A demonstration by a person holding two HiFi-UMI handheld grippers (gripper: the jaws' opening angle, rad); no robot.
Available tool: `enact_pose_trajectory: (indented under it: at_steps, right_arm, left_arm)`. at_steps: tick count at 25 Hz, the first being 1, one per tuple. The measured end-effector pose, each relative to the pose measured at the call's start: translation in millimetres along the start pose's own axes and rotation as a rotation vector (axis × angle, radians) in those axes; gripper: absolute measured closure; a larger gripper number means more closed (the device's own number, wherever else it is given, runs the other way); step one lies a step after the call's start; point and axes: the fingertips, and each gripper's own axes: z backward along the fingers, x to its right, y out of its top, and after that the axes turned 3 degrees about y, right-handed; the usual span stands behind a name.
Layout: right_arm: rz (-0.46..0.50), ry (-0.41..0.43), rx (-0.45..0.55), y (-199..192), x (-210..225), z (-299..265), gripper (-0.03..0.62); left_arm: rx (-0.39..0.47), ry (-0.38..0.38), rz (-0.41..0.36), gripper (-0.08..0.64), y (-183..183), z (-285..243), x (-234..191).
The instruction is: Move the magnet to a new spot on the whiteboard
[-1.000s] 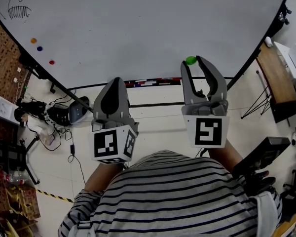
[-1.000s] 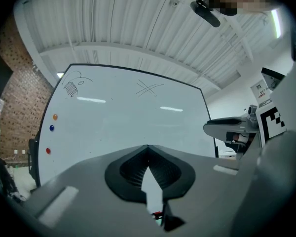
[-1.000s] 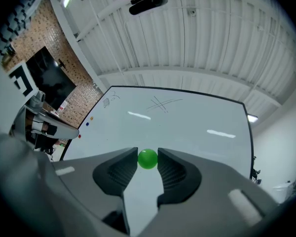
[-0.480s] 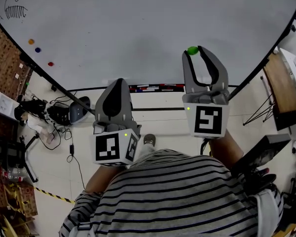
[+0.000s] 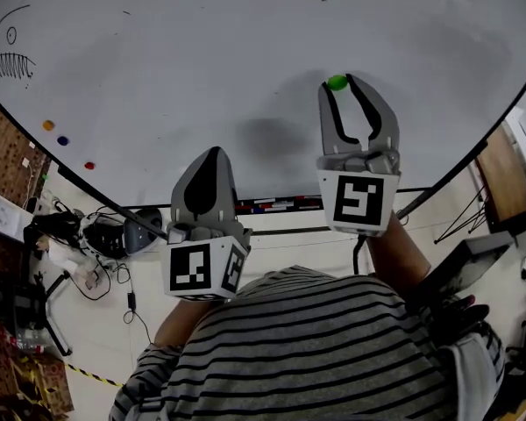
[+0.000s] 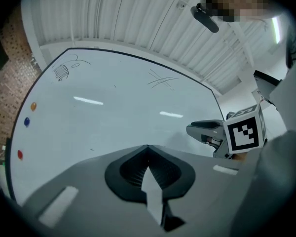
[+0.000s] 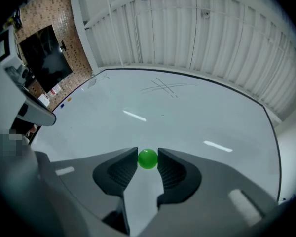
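Observation:
A small round green magnet point(image 5: 337, 82) point(image 7: 147, 159) sits between the tips of my right gripper point(image 5: 342, 84) point(image 7: 148, 157), which is shut on it. The magnet is held in front of the whiteboard point(image 5: 245, 51) point(image 7: 187, 117), right of the board's middle; whether it touches the board I cannot tell. My left gripper point(image 5: 212, 153) point(image 6: 148, 147) is shut and holds nothing, lower and to the left, pointing at the board's lower part. Three more magnets, orange point(image 5: 47, 125), blue point(image 5: 63, 140) and red point(image 5: 88, 166), stick near the board's left edge.
A fish-like drawing point(image 5: 9, 55) marks the board's upper left. A marker tray point(image 5: 276, 204) runs along the board's bottom edge. On the floor at left lie cables and devices point(image 5: 79, 235). A wooden table point(image 5: 504, 169) stands at right.
Both grippers have moved forward toward the whiteboard. The right one carried the green magnet from near the board's bottom edge to a place over its face.

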Motion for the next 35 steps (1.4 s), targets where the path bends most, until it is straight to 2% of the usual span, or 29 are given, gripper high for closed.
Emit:
enact_pose_trajectory:
  at_steps: [4,11,14,18,24,31,35]
  right_arm:
    - [-0.006,-0.031,-0.012,-8,1,-21,0.466]
    - [0.008,-0.071,-0.011,-13,3,-28,0.466]
    - [0.014,-0.08,0.002,-11,2,-26,0.466]
    - [-0.023,-0.076,0.051,-1,1,-16,0.454]
    - [-0.066,-0.028,0.064,9,-5,34,0.458]
    - [-0.115,0.01,-0.001,9,5,119,0.581]
    - [-0.154,0.028,-0.027,8,11,157,0.591]
  left_arm:
    - [0.011,0.0,0.017,0.543,1,-20,-20]
    - [0.012,-0.029,0.034,0.543,-3,-36,-27]
    - [0.003,-0.036,0.034,0.543,-5,-37,-29]
    - [0.003,-0.043,0.027,0.543,-4,-37,-25]
    - [0.018,-0.031,0.025,0.543,3,-12,-5]
    - [-0.029,0.009,0.013,0.543,-5,62,45]
    - [-0.066,0.031,-0.001,0.543,-8,98,70]
